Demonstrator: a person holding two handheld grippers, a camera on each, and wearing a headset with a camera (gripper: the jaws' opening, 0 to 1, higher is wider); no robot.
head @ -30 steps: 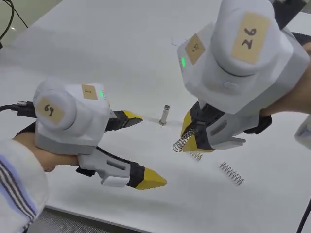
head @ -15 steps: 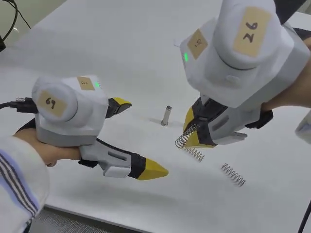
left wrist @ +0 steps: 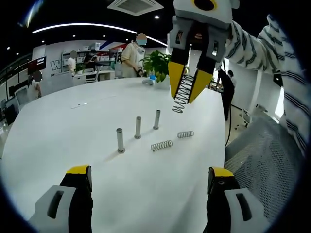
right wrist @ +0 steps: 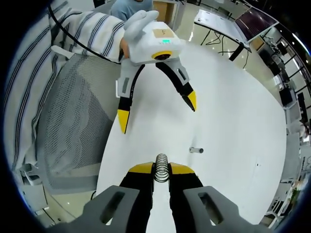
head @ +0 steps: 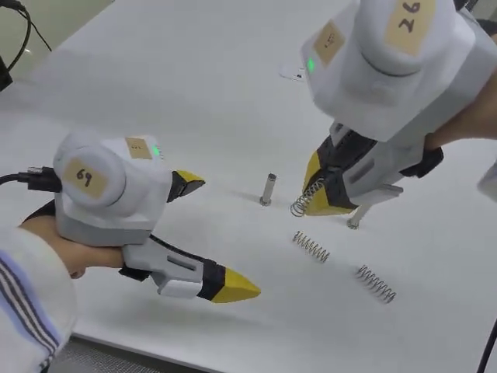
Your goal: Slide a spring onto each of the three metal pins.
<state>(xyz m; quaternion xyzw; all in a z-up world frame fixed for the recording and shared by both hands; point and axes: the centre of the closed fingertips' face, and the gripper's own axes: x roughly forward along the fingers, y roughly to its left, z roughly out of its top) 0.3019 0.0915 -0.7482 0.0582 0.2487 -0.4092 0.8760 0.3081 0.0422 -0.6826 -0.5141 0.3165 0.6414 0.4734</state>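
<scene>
Right tool (head: 321,202) carried its thin silver spring (head: 305,199) nearer one pin (head: 268,189).

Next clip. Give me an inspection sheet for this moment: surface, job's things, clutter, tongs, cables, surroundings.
Surface: white table, plain.
Job's things: three metal pins upright, none carrying a spring; two loose springs lying beside them; a third spring held.
Clutter: one small pale item far on the table, too small to tell.
Tongs: left tongs open, empty; right tongs shut on the third spring, off the table near the pins.
Cables: black cable at the left tongs' rear.
Surroundings: mesh chair, potted plant, people in an open office.
</scene>
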